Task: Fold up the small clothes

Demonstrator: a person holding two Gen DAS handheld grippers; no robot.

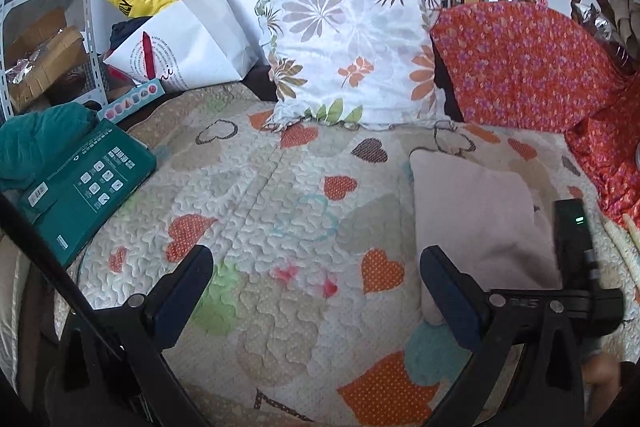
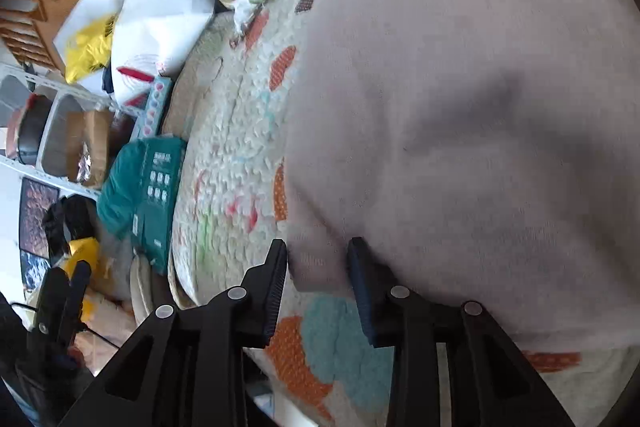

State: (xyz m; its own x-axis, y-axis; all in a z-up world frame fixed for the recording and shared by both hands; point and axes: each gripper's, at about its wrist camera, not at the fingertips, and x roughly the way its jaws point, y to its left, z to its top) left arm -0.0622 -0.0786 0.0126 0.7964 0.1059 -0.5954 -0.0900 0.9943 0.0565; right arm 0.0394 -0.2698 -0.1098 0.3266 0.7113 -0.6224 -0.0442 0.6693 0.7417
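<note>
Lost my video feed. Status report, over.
Left hand-held gripper open, empty. Right hand-held gripper astride the pink garment edge, grip unclear. Quilt around it bare.

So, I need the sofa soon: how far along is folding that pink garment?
Done: the pink garment lies as a compact, roughly rectangular piece on the heart-patterned quilt. In hand: the right tongs straddle its near corner. The left tongs are open over bare quilt. Left: any last fold; no other clothes to fold show.

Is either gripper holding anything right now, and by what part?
Left gripper holds nothing. Right gripper has the pink garment's near corner between its fingers; a firm pinch cannot be told.
</note>
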